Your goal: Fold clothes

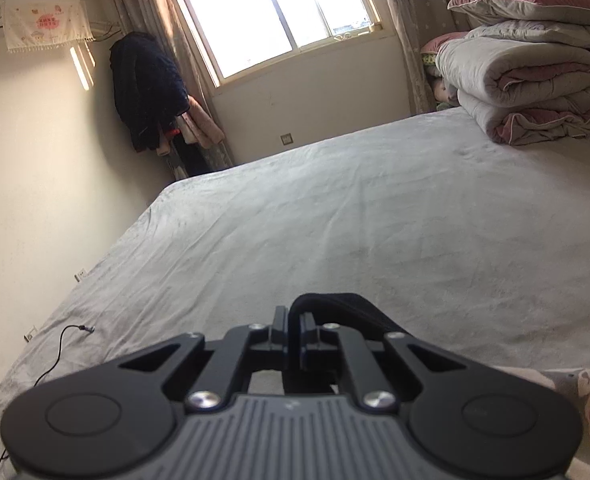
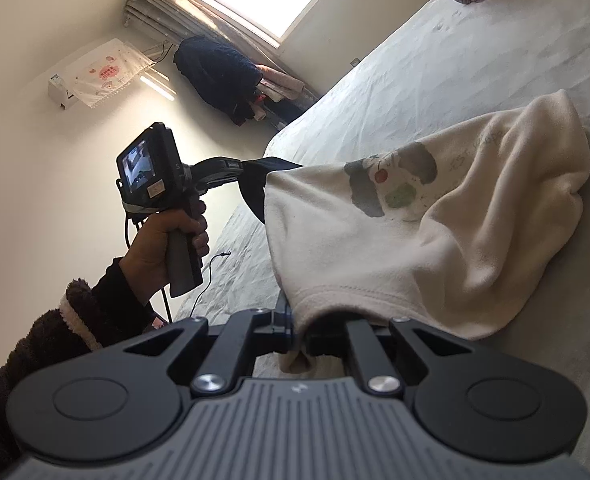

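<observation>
1. Two claws clamped on one cream garment (image 2: 435,236), lifted and stretched above a grey bed (image 1: 335,216).
2. Left claw (image 1: 293,326) pinched narrow on a dark fold of cloth (image 1: 335,306); in the right wrist view, same claw (image 2: 251,166) gripping the garment's dark trim at its far corner.
3. Right claw (image 2: 299,336) shut tight on the near hem, cream fabric bunched between its pads and hanging just below.
4. Garment draped from both grips toward the bed, printed with grey shapes, a red fruit and a green patch, far end slumped onto the sheet.
5. Left hand (image 2: 167,240) wrapped round the claw's handle, fuzzy brown sleeve (image 2: 55,332) behind it.
6. Folded quilts and pillows (image 1: 531,80) stacked at the bed's far right corner.
7. Thin black cable (image 1: 55,356) trailing across the sheet near the left edge.
8. Bright window (image 1: 275,12) beyond, dark coat (image 1: 147,92) hung in the corner beside the curtain.
</observation>
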Motion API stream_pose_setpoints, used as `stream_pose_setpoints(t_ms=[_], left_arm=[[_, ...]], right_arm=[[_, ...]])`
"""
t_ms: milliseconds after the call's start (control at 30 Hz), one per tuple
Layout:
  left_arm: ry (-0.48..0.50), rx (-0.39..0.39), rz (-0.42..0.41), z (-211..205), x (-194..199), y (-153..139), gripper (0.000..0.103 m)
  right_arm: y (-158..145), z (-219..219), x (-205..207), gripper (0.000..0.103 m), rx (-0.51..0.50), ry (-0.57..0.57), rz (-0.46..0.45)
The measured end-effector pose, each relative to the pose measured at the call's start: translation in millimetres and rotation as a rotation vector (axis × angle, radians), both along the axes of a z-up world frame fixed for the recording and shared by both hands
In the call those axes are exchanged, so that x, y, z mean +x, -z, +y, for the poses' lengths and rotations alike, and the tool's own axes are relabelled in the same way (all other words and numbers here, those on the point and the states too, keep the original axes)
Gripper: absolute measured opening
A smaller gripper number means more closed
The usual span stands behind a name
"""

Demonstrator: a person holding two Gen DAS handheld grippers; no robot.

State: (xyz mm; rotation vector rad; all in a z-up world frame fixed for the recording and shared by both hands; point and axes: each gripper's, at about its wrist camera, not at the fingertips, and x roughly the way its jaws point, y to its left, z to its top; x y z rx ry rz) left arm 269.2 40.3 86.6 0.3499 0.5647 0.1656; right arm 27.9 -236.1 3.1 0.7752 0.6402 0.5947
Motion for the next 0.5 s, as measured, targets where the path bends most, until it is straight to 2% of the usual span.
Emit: stream_pose_setpoints(t_ms=[100, 233, 333, 400, 500], left_arm=[[-0.012, -0.011, 0.022, 3.6, -1.3, 2.3, 0.006], [-0.017, -0.074, 0.062, 8.7, -7.9, -1.3, 0.013], [-0.009, -0.124, 0.099, 12.1, -17.4, -2.1, 0.025], [-0.007, -0.154, 0.122, 15.3, -25.6, -0.8, 0.038], [-0.003, -0.230, 0.164, 22.0, -40.7, 0.9, 0.046]], right_arm=[[-1.6, 2.2, 1.1, 0.007, -0.005, -0.008, 0.007], [-3.9, 1.0, 3.7, 0.007, -0.009, -0.007, 0.015], [-5.8, 2.1, 6.0, 0.007, -0.011, -0.005, 0.017], [-6.8, 4.2, 6.6, 0.007, -0.015, -0.008, 0.015], [-8.1, 8.9, 7.3, 0.007, -0.023, -0.021, 0.014]])
